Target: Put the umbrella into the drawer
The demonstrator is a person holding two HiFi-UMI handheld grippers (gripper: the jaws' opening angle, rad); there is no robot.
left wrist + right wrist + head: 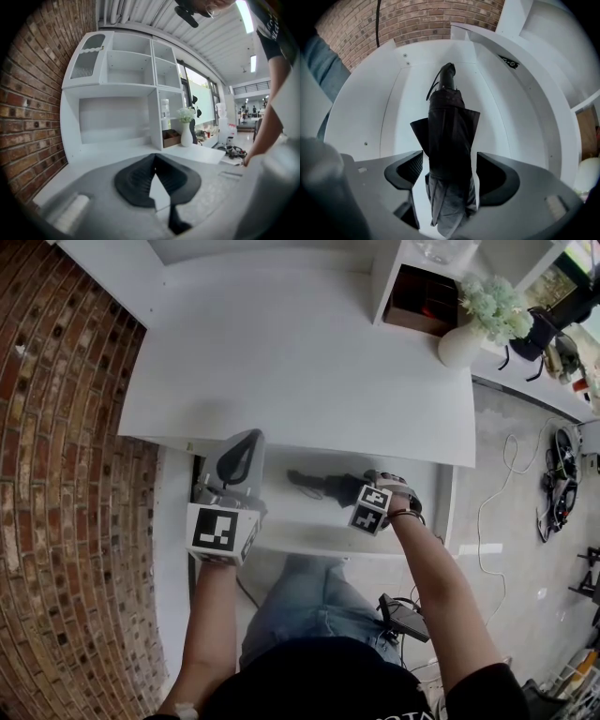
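Your right gripper [450,171] is pointing straight down into the open drawer [401,108], its jaws standing apart on either side of the folded umbrella [447,126] without pinching it. The umbrella is lying flat on the drawer floor, lengthwise along the drawer, with its handle pointing toward your left. Your left gripper [154,159] is clenching on nothing.

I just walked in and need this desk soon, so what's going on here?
A person is putting a folded black umbrella into the open drawer under the white desk. The umbrella lies in the drawer. The right gripper points down over it, jaws apart on either side and not pressing it. The left gripper is shut and empty, off to the drawer's left.
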